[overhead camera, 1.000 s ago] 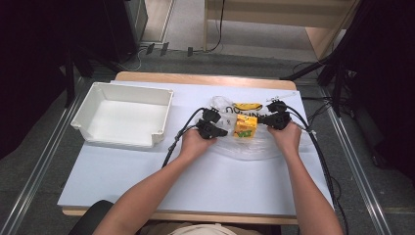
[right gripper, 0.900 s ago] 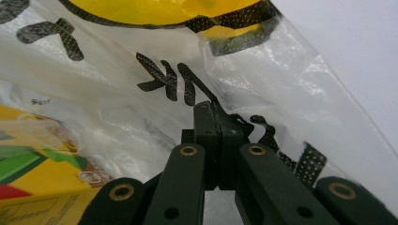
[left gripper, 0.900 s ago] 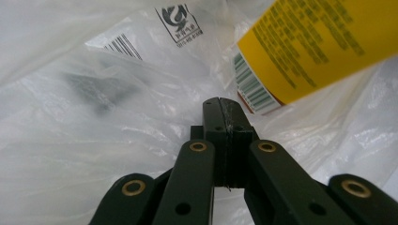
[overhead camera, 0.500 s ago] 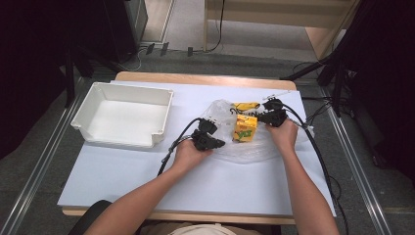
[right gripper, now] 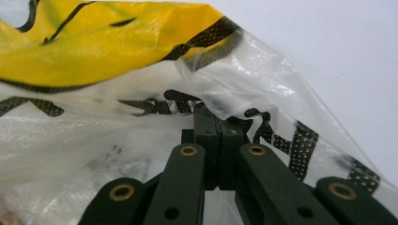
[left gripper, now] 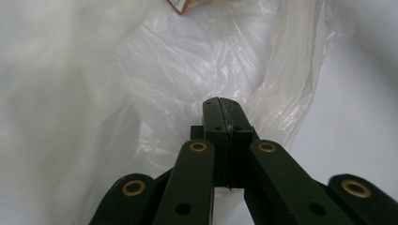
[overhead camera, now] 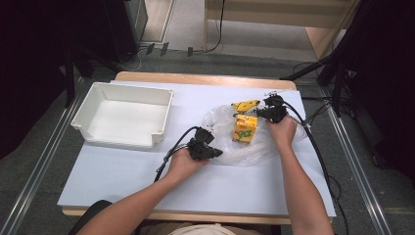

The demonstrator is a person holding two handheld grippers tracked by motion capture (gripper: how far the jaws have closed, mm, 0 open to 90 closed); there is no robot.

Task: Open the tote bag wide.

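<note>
Tabletop (overhead camera: 127, 181) white, grey floor around; both tongs (left gripper: 220, 105) (right gripper: 217, 123) pinch the clear plastic bag (overhead camera: 254, 149).

A clear plastic bag (overhead camera: 254, 142) lies crumpled and spread flat on the white table top, right of the table's middle. Its film is thin, glossy and full of fine creases; in the left gripper view (left gripper: 197, 75) it shows as a wrinkled translucent sheet whose edge folds into a thicker, milky strip at the right. Its far end carries a yellow patch with black dotted print (overhead camera: 245, 105), seen close in the right gripper view (right gripper: 94, 47) as yellow with black lines and lettering. A small yellow-orange juice carton (overhead camera: 244, 128) with green lettering stands upright within the bag's outline, near the printed end.
</note>
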